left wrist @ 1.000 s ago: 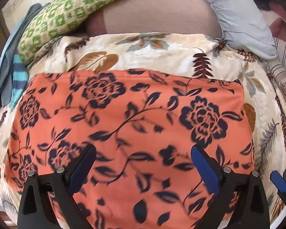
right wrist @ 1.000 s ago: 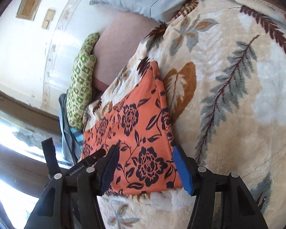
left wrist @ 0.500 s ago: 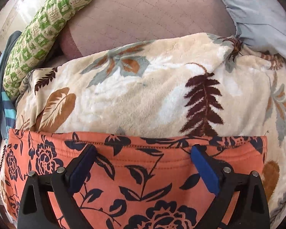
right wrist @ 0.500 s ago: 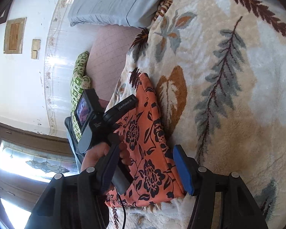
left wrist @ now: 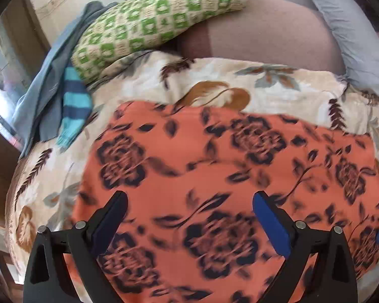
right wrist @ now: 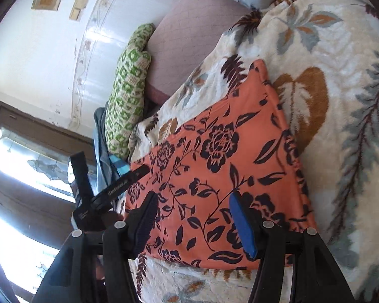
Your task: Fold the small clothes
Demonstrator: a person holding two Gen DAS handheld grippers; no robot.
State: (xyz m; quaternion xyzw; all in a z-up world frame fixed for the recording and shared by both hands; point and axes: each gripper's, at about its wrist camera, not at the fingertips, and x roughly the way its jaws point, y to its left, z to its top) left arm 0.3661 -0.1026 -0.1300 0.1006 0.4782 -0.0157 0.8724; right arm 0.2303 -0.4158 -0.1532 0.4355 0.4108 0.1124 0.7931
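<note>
Your orange cloth with dark floral print (left wrist: 227,176) lies folded flat on the cream leaf-patterned plush blanket (left wrist: 278,93) covering the bed. Your left claw (left wrist: 189,214) hangs over it, jaws apart and empty. Your right claw (right wrist: 193,217) is likewise spread above its near edge, gripping nothing.

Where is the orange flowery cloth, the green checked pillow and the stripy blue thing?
orange flowery cloth (right wrist: 214,176), right wrist view, on its middle.
green checked pillow (left wrist: 159,22), left wrist view, on its middle.
stripy blue thing (left wrist: 74,101), left wrist view, on its stripes.
</note>
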